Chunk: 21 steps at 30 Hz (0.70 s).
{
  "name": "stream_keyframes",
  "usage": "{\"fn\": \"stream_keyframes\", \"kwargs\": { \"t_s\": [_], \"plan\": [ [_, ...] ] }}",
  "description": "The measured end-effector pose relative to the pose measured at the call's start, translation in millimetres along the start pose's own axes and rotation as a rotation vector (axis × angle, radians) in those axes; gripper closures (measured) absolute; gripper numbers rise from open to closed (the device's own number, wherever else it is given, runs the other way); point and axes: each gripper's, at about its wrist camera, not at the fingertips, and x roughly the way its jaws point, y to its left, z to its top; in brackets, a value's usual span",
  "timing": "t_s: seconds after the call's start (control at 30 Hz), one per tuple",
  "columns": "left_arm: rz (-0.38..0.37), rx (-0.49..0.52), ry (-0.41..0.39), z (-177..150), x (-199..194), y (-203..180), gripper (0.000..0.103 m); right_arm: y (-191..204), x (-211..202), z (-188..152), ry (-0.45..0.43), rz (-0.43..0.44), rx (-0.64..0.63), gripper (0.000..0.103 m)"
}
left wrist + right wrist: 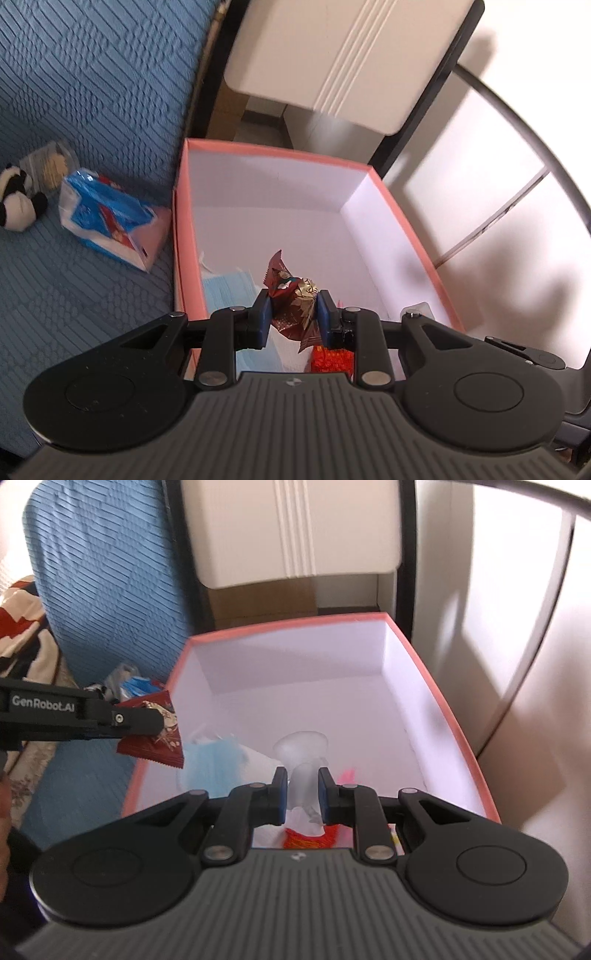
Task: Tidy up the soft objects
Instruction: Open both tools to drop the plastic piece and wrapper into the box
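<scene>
Gripping crinkled dark-red snack packet [291, 306] | left tongs [293, 314] | gold print

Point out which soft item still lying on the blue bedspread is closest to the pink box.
The blue-and-white tissue pack, right beside the pink box; the panda plush lies farther away.

We can't make out the red packet [330, 360], half hidden behind our left hand-held gripper [294, 314].
</scene>
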Motion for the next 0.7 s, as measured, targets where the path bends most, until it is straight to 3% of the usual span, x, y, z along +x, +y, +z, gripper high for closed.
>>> {"fn": "stream_keyframes", "kwargs": {
  "t_s": [0.3,0.53,0.63,0.7],
  "plan": [
    [0.025,0.022,0.057,-10.6,30.3,-11.1,0.073,-19.0,20.5,-14.2,0.034,-0.023,0.044,0.08],
    [0.025,0.04,0.061,-15.2,30.1,-15.6,0.072,-21.0,21.9,-18.1,0.044,-0.004,0.065,0.08],
    [0.038,0.048,0.064,-14.1,27.1,-18.6,0.067,-20.2,18.0,-15.0,0.029,-0.018,0.063,0.071],
    [0.048,0.033,0.06,-12.7,23.8,-17.2,0.056,-18.7,13.3,-12.5,0.014,-0.011,0.06,0.07]
  ]
}}
